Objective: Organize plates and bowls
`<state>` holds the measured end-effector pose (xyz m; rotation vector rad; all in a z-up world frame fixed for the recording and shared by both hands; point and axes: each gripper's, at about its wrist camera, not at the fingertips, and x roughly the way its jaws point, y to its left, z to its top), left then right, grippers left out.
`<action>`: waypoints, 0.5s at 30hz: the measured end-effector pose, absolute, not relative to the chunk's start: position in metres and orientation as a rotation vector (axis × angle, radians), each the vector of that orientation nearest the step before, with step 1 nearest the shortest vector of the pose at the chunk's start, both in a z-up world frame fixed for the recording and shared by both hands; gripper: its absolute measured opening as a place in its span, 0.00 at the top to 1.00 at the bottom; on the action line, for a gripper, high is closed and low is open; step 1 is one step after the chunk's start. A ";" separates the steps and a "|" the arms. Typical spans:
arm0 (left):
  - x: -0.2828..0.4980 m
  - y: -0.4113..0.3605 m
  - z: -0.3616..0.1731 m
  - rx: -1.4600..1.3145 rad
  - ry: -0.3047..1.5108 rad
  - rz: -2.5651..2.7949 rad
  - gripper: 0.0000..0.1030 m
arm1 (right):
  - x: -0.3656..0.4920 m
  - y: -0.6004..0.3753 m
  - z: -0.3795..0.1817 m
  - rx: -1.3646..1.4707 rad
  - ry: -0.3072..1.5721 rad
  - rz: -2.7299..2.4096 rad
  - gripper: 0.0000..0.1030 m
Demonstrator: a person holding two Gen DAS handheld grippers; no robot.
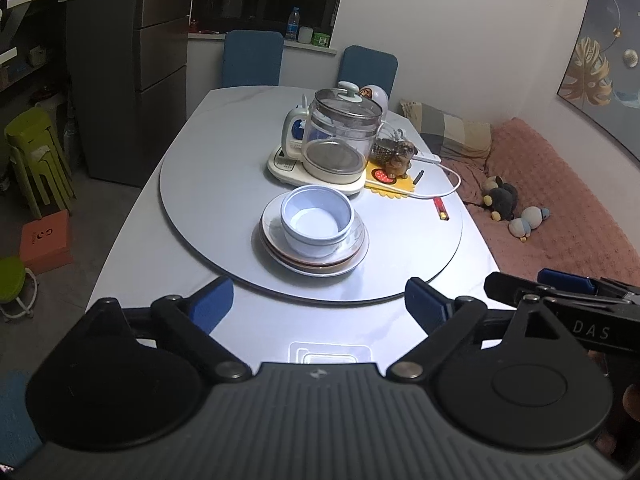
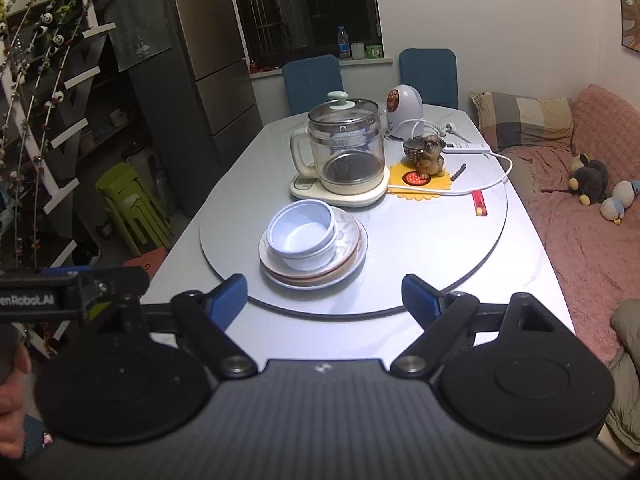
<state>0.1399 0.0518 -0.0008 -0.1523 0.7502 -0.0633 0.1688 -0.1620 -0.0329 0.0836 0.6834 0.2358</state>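
Two pale bowls (image 1: 317,222) sit nested on stacked plates (image 1: 314,258) whose count is hard to judge, on the desk's turntable (image 1: 224,184), ahead of the left tool (image 1: 320,306) and right tool (image 2: 323,294), both spread wide, empty.

Bowls (image 1: 317,222) on plates (image 1: 316,258), kettle (image 1: 340,136) behind.

Dim kitchen-diner: tall grey steel fridge (image 2: 208,80) far left of the jaws, dark barred window (image 2: 304,4) straight ahead, pink textured sofa cover (image 2: 580,200) off right.
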 end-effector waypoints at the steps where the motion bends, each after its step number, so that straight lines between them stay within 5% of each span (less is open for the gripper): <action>1: 0.139 0.055 -0.002 -0.153 0.756 -0.056 0.08 | 0.167 -0.162 -0.034 0.086 0.685 0.234 0.17; 15: 0.137 0.064 -0.007 -0.174 0.770 -0.034 0.06 | 0.162 -0.155 -0.036 0.065 0.696 0.254 0.17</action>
